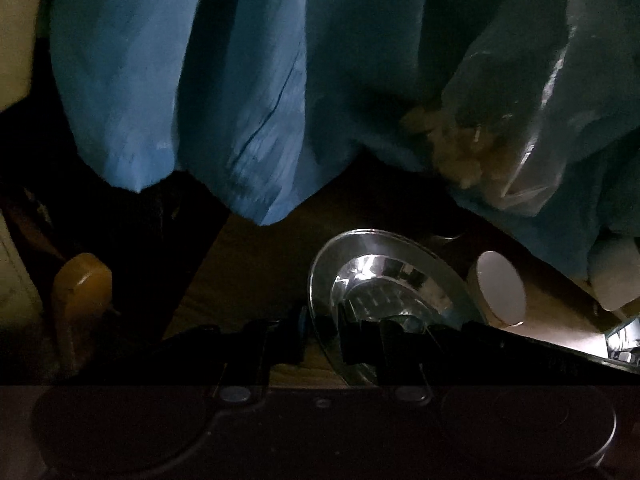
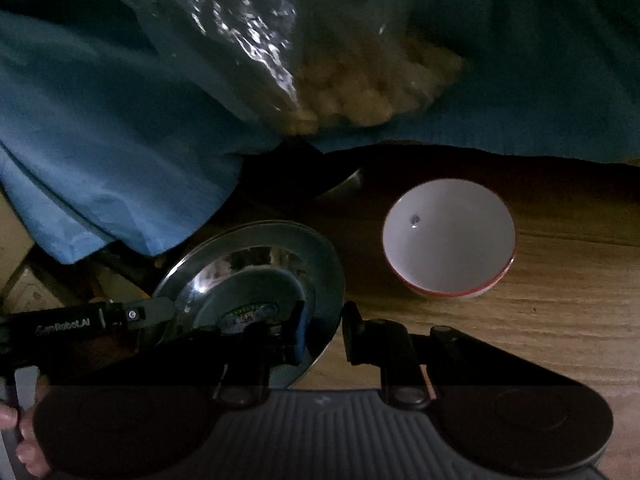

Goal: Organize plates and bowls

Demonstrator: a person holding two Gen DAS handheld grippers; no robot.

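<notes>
The shiny metal plate [image 2: 256, 276] sits at the lower left of the right cam pic, on the wood table [image 2: 540, 300]. The right gripper [image 2: 322, 332] is at the plate's right rim w/ one finger over the plate and one outside the edge; the fingers are a bit apart and I can't tell if they pinch the rim. The white bowl [image 2: 448, 236] w/ a red rim stands upright just right of the plate, not touching it. A blue cloth [image 2: 100, 140] hangs across the top, and a clear bag [image 2: 320, 60] w/ pale lumps hangs in front of it. In the left cam pic the same plate [image 1: 380, 276] is at lower middle, tilted. The left gripper [image 1: 322, 340] is at its near edge, one finger on each side of the rim, but it's too dark to tell if it grips. The bowl [image 1: 500, 288] shows at the right.
</notes>
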